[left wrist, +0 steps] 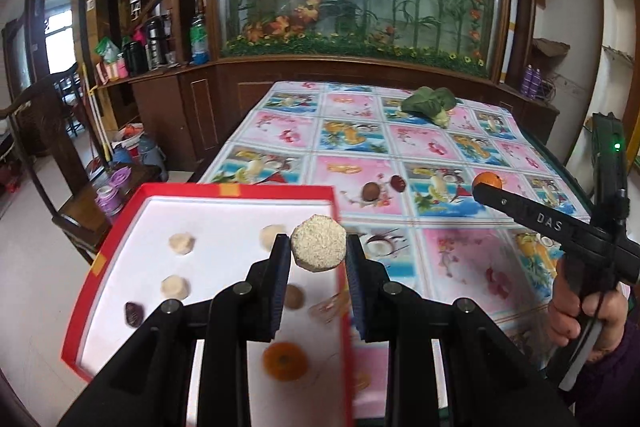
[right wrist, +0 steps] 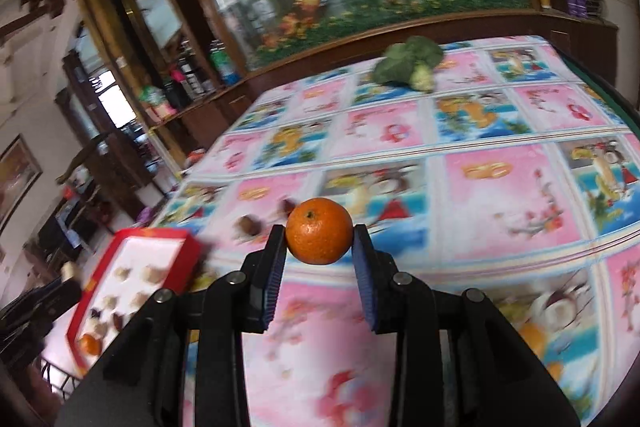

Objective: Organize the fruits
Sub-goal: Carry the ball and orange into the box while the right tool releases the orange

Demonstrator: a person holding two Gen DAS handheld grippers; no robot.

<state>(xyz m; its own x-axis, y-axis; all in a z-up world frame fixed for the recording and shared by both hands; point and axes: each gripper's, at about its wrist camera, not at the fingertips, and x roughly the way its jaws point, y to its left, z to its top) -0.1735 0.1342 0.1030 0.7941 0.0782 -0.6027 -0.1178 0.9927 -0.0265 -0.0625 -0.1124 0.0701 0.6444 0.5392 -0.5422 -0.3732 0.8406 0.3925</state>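
We hold two pieces at once above the table (left wrist: 400, 147). Our left gripper (left wrist: 318, 247) pinches a pale, grainy cake (left wrist: 319, 242) over the red box (left wrist: 224, 191) at the table's near left — inside lie pale lumps, a dark piece and an orange (left wrist: 285, 361). Our right gripper (right wrist: 320, 241) clamps a mandarin (right wrist: 319, 231) between its pads, over the patterned cloth. Two small brown fruits (left wrist: 371, 191) rest mid-table; a leafy green (left wrist: 430, 103) lies at the far end.
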